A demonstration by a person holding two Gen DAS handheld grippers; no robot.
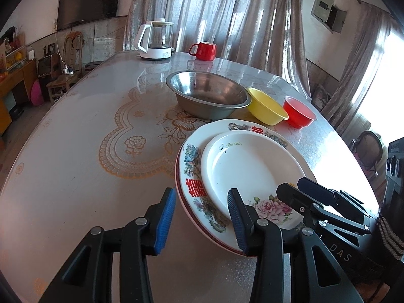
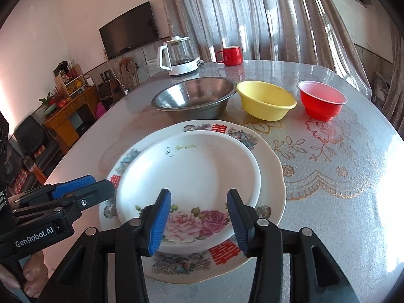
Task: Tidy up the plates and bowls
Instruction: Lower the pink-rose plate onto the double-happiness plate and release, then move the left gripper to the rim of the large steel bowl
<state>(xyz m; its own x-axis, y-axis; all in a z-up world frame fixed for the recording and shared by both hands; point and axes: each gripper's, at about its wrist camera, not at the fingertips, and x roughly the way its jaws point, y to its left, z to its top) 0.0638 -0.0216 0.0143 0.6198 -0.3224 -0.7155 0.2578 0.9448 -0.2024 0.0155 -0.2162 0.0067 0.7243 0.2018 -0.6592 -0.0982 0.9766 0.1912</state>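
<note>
A small white rose plate (image 2: 192, 176) lies on a larger patterned plate (image 2: 270, 176) on the table; both show in the left wrist view, small (image 1: 250, 169) and large (image 1: 192, 176). Behind them stand a steel bowl (image 2: 194, 98), a yellow bowl (image 2: 266, 103) and a red bowl (image 2: 322, 101). My right gripper (image 2: 199, 222) is open, its fingers above the rose plate's near rim. My left gripper (image 1: 202, 223) is open at the plates' left edge, its jaws astride the large plate's rim. Neither holds anything.
A white glass kettle (image 2: 179, 56) and a red mug (image 2: 231, 55) stand at the table's far end. Curtains hang behind. The table's right edge (image 2: 388, 131) is near the red bowl. A cabinet and chairs stand to the left.
</note>
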